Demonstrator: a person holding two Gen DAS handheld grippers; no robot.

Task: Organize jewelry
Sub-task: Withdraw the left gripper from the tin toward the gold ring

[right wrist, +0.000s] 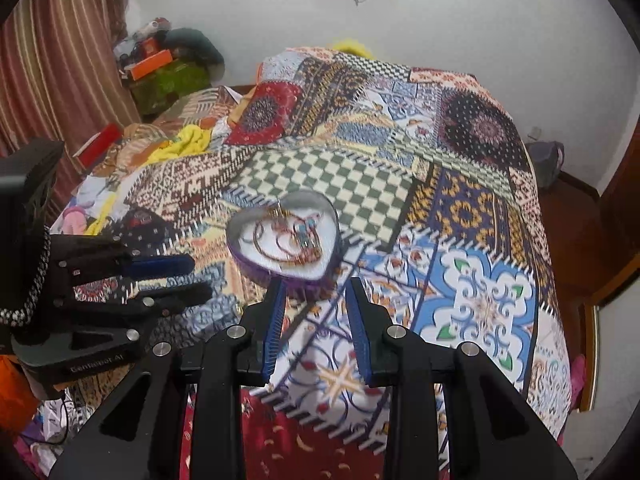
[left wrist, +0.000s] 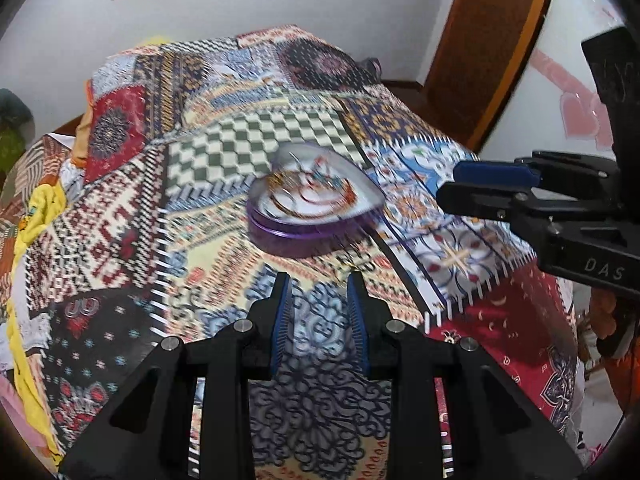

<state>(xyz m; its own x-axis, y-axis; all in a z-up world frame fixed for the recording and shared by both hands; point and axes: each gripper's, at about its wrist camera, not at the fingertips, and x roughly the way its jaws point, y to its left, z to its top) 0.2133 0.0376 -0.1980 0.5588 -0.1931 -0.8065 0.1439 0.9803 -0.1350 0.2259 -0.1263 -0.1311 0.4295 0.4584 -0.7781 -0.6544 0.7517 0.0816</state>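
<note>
A purple heart-shaped box (left wrist: 280,236) with a white inside lies without a lid on the patterned bedspread. Several bangles and other jewelry (left wrist: 316,192) lie tangled in it. My left gripper (left wrist: 318,280) hovers just in front of the box, open, with only bedspread between its blue pads. My right gripper (left wrist: 448,183) comes in from the right, level with the box. In the right wrist view the box (right wrist: 260,270) and its jewelry (right wrist: 288,240) sit just beyond my right gripper (right wrist: 317,286), which is open and holds nothing. The left gripper (right wrist: 202,278) is at the left.
The patchwork bedspread (right wrist: 460,208) covers the whole bed. A yellow cloth (right wrist: 192,138) and pillows lie at its far left. A pile of clutter (right wrist: 168,68) stands by a striped curtain (right wrist: 60,60). A wooden door (left wrist: 492,40) is at the right.
</note>
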